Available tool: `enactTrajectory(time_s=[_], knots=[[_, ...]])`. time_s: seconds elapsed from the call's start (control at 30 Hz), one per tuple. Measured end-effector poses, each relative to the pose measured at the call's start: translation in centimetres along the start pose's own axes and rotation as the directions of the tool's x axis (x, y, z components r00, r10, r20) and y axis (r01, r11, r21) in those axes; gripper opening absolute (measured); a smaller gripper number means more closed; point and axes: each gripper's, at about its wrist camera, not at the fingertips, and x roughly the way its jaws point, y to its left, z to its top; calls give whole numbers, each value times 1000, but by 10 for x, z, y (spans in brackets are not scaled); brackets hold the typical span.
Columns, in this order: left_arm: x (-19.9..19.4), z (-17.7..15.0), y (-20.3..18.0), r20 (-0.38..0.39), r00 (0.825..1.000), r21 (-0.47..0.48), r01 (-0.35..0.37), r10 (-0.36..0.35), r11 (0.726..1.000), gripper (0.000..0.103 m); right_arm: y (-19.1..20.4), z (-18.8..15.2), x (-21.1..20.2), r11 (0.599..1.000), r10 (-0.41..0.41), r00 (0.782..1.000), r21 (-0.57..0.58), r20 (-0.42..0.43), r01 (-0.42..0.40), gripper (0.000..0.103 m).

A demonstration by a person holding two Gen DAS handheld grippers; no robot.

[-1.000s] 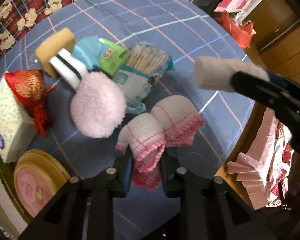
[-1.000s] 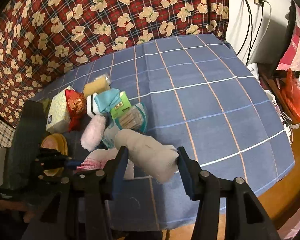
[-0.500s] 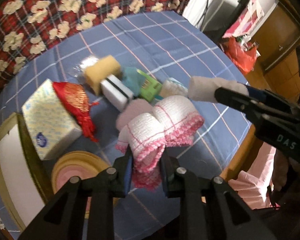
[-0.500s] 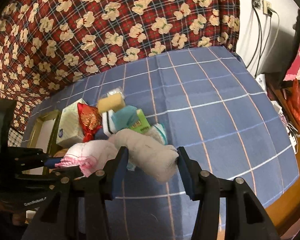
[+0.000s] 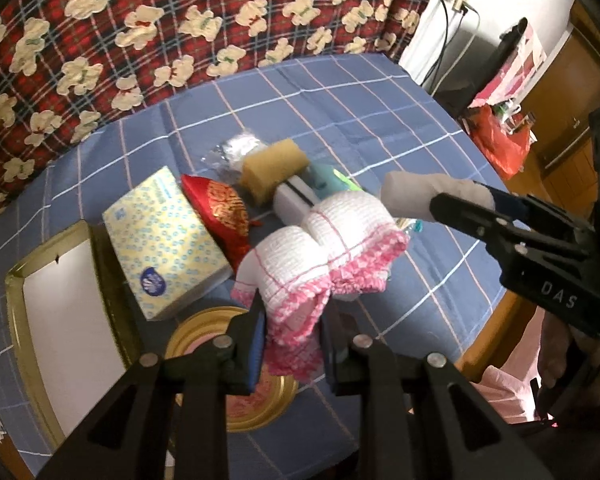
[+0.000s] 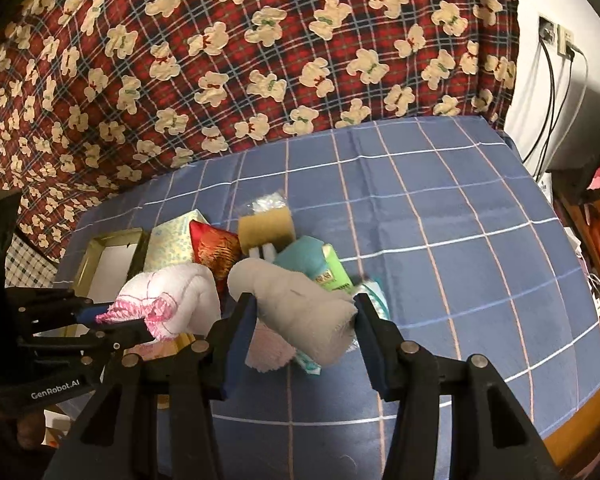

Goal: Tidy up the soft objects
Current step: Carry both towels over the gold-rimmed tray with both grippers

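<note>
My left gripper (image 5: 292,344) is shut on a rolled white towel with pink edging (image 5: 320,256) and holds it above the blue checked tablecloth (image 5: 340,112). My right gripper (image 6: 304,320) is shut on a rolled beige cloth (image 6: 300,304), also held in the air. In the left wrist view the right gripper (image 5: 460,202) comes in from the right with the beige cloth (image 5: 420,190) just beyond the towel. From the right wrist view the left gripper (image 6: 120,320) and its towel (image 6: 172,292) sit at the left.
Below lie a tissue box (image 5: 164,240), a red pouch (image 5: 220,208), a yellow sponge (image 5: 272,168), a white sponge (image 5: 296,200), a green-teal pack (image 6: 320,264) and a pink puff (image 6: 266,348). An open gold tin (image 5: 16,320) and round gold lid (image 5: 252,400) sit left. The table edge (image 5: 484,344) is right.
Both grippers have risen and drawn back from the pile, each carrying its cloth. The tissue box, gold tin and patterned backdrop have come into view.
</note>
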Motion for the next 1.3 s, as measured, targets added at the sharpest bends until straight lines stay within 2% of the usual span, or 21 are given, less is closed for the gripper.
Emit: enactTrajectory(time_s=[0.6,1.3], knots=[[-17,4,29,46,999,-23,-23,24,999,22,29,16,3,1000,15,999,-27,29,-14,52],[-23,3,70,56,998,-84,-37,42,996,22,64,34,20,997,37,999,-72,26,-35,52]])
